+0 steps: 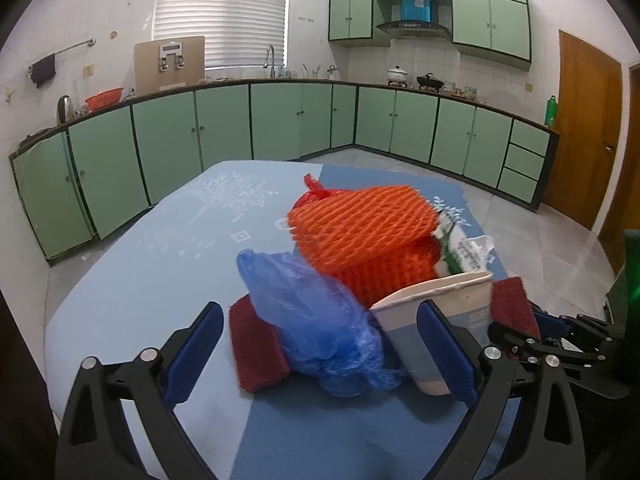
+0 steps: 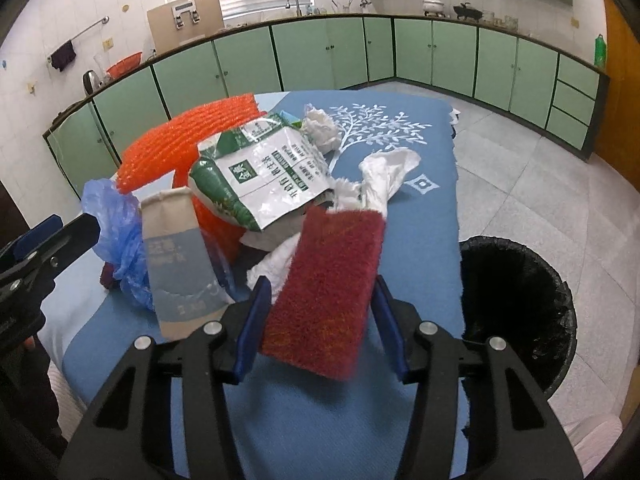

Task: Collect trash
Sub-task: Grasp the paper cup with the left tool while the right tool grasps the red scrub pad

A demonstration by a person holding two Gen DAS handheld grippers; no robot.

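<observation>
the right gripper (image 2: 318, 300) pinches a dark red scouring pad (image 2: 326, 292) between its blue pads, the pad lifted off the blue tablecloth (image 2: 424, 216) and tilted, its far end toward the trash pile. the same pad shows at the right of the left wrist view (image 1: 514, 312), with the right gripper (image 1: 536, 330) behind it. the left gripper (image 1: 320, 336) is spread wide and holds nothing; between its fingers sit a crumpled blue plastic bag (image 1: 320, 320) and a paper cup (image 1: 436, 320) lying on its side, mouth toward the pile, with the right finger just beside the cup. a second dark red pad (image 1: 256, 348) lies flat on the cloth, partly under the blue bag. behind these sits orange foam netting (image 1: 364, 232) with a red plastic knot at its far edge. in the right wrist view a green and white pouch (image 2: 260, 176) rests against the netting (image 2: 180, 136), with crumpled white tissue (image 2: 320, 124) beyond it and a twisted white plastic bag (image 2: 388, 172) to its right; more white paper (image 2: 272, 264) lies under the lifted pad. the cup (image 2: 180, 260) and blue bag (image 2: 116, 232) sit left of the pad, and the left gripper's tip (image 2: 80, 228) is near the blue bag. a bin with a black liner (image 2: 516, 304) stands on the floor just beside the table's right edge, mouth open. green cabinets (image 1: 280, 120) line the walls.
</observation>
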